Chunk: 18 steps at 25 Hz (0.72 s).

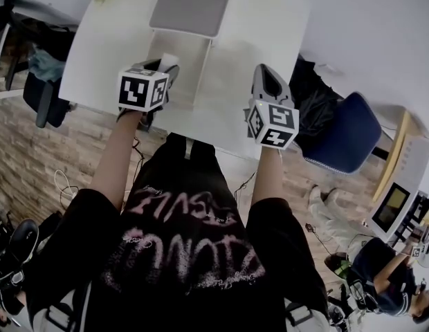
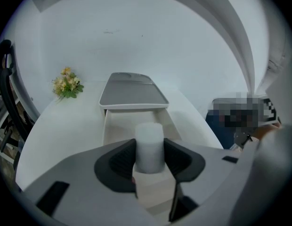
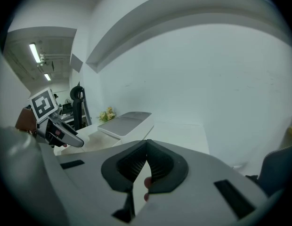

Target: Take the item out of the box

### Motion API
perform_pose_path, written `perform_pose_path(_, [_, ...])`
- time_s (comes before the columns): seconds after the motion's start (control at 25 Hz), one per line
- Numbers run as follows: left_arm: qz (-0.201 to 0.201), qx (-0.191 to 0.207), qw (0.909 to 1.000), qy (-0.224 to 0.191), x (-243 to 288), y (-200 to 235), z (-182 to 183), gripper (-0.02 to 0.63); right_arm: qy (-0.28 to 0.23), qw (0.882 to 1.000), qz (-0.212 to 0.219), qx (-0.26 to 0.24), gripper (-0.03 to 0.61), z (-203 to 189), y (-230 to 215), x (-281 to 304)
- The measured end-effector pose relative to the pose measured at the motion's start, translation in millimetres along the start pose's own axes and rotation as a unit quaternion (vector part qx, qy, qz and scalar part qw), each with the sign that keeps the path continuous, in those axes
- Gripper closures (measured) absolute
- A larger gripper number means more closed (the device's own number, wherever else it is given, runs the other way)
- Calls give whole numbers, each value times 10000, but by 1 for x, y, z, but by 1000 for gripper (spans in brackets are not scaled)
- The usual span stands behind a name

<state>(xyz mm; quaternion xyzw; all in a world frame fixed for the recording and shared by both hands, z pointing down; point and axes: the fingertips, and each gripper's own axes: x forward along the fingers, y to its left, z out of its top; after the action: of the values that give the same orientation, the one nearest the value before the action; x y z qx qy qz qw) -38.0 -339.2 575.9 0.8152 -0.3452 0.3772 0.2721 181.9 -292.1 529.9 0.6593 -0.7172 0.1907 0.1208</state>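
Over the near left part of the open box (image 1: 195,71), the left gripper (image 1: 161,71) has its dark pads clamped on the two sides of a white cylinder (image 2: 150,147). The cylinder stands upright between them, its rounded top rising above the pads. In the left gripper view the pale inside of the box lies behind and below the cylinder. Whether its base is clear of the box rim cannot be told.

Behind the box, its grey lid (image 1: 190,5) lies tipped back and touches the far edge of the box. Both rest on a white table (image 1: 107,47). Left of the box and beyond the lid, at the table's far corner, sits a small bunch of yellow flowers (image 2: 66,84).

Right of the box, level with the other gripper, the right gripper (image 3: 146,145) hangs over the table. Its ribbed pads are pressed together at the tips and nothing is between them. Further right of the box, off the table, stands a blue chair (image 1: 346,133).
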Motion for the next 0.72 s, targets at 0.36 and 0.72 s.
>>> perform_pose_path(0.36, [-101,152,9960,-880,-45,-6,28,433,-324,9993,-21,-172,569,30,14,-19])
perform_pose_path(0.72, [-77,265,9874,-1556,-88,-5,50,434,-644,9978,-52,-155,569,59,23,-37])
